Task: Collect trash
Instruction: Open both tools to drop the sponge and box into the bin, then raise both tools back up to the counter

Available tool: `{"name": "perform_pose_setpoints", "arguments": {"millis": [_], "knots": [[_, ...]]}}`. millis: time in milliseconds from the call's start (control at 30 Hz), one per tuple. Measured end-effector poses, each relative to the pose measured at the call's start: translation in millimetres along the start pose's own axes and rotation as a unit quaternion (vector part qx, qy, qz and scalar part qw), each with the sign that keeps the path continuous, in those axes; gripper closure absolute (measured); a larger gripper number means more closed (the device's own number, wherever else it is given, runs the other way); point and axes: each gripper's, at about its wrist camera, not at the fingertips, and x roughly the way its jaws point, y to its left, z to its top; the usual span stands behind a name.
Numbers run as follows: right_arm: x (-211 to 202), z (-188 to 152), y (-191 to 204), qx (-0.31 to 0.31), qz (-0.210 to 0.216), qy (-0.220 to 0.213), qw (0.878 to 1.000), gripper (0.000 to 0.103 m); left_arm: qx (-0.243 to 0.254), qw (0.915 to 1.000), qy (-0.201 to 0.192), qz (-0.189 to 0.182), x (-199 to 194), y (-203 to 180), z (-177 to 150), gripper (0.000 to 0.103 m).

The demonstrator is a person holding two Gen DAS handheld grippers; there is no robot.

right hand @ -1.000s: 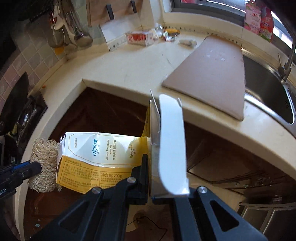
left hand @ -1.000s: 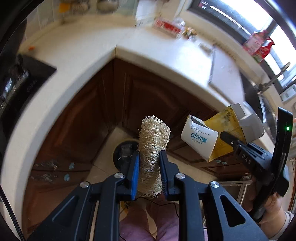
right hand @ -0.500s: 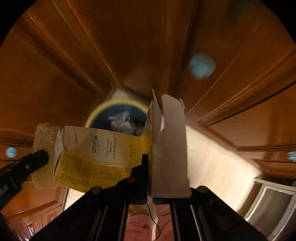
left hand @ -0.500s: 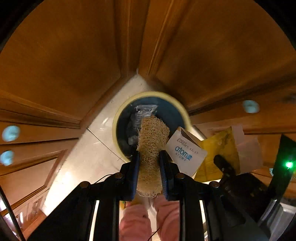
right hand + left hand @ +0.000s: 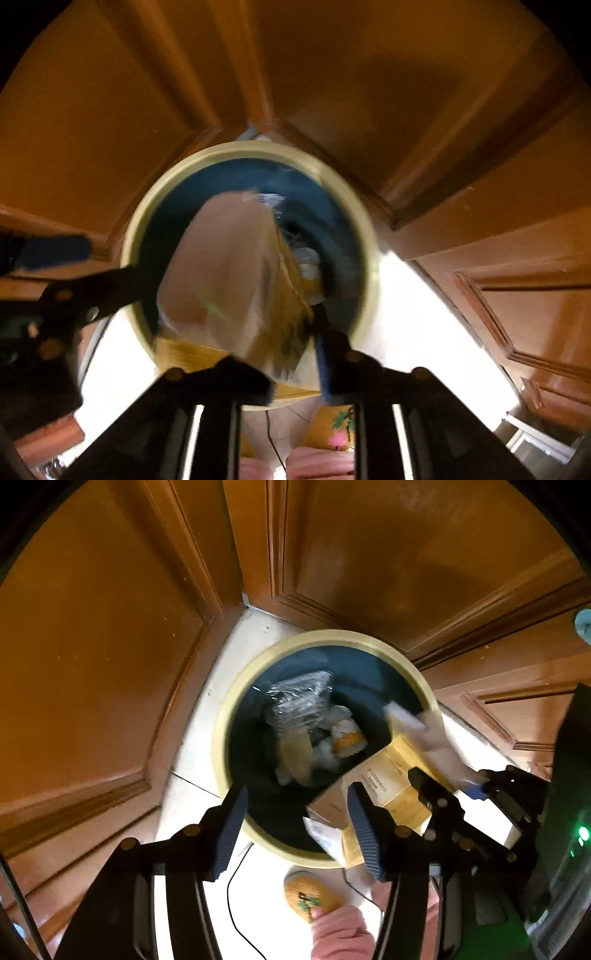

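Left gripper (image 5: 295, 827) had just been opening: jaws stood spread, nothing between them. The loofah pinched there half a second earlier was gone, judged dropped among the wrappers in the trash bin (image 5: 236, 716) below. Right gripper (image 5: 295, 373) had likewise just been opening; the yellow carton (image 5: 236, 280), blurred, lay between its parted jaws over the bin mouth, apparently slipping free. Both items were thus nearly disposed of. The "atomy" print readable earlier was now smeared; no writing legible.

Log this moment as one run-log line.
left gripper: open, empty | right gripper: jaws just opening, carton between them | trash bin: below both
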Motion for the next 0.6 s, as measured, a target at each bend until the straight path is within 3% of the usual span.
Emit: {"name": "perform_pose_setpoints", "arguments": {"millis": [200,367,600], "knots": [[-12,0,-16,0.031,0.014,0.000,0.999,0.064,-0.022,0.9997,0.001,0.006,-7,17,3,0.048],[-11,11,-35,0.049,0.018,0.007,0.999,0.063,-0.037,0.9993,-0.003,0.006,-16,23,3,0.048],[-25,-5,-55,0.053,0.013,0.006,0.998,0.063,-0.059,0.9982,-0.005,-0.003,-25,25,-4,0.048]]}}
